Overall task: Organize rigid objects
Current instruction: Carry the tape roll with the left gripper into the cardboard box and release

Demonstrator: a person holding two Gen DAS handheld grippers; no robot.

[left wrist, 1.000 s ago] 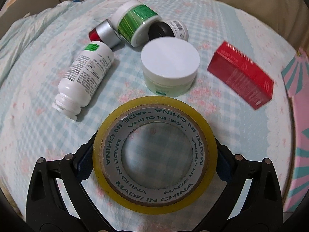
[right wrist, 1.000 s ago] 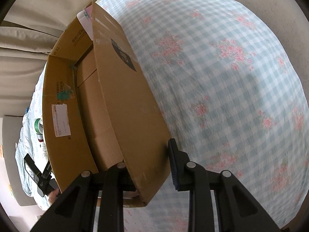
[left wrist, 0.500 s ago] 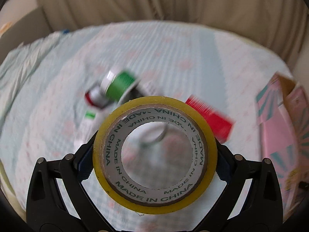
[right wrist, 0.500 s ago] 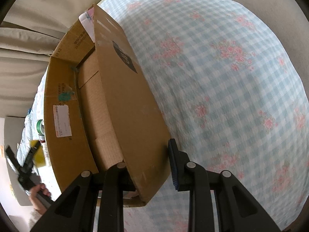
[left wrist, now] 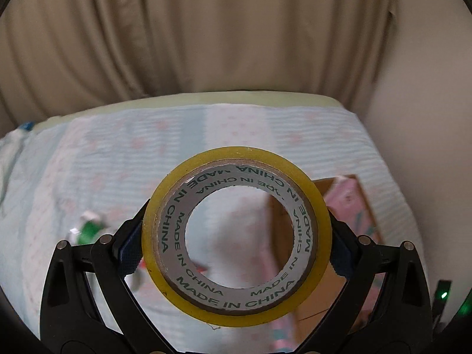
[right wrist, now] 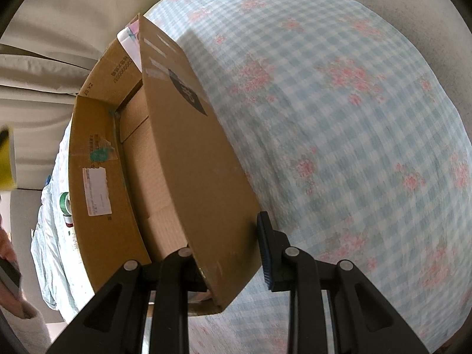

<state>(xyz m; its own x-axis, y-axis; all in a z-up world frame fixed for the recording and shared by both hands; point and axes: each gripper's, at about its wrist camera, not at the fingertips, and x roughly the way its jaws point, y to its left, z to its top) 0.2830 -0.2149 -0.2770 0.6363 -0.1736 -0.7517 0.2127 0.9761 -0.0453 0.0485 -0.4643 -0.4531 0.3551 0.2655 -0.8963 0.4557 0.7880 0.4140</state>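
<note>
Your left gripper [left wrist: 236, 253] is clamped on the tape [left wrist: 236, 268], pads biting the roll's outer rim on both sides, so the roll's axis points along the fingers and you see straight through the core. Your right gripper [right wrist: 230, 253] straddles the near wall of the box [right wrist: 188, 159]: right pad touches the outside face, left finger is inside, but I can't tell whether they actually pinch it. The relation that matters: in the left view the box [left wrist: 348, 206] sits ahead and to the right of the tape, lower down, its open top partly visible through and past the roll. So my read is the next move is right and down into the opening, with the roll going in flat or on edge, your call. The left hand is the one carrying; the right looks to be just steadying the box. The box interior looks bare cardboard from the right view. Leftover items, a green-labelled jar [left wrist: 88, 230] among them, lie blurred at far left of the tape. The surface is a soft checked bedsheet [right wrist: 354, 118], so the box may shift. Curtain [left wrist: 206, 29] behind, wall at right.
</note>
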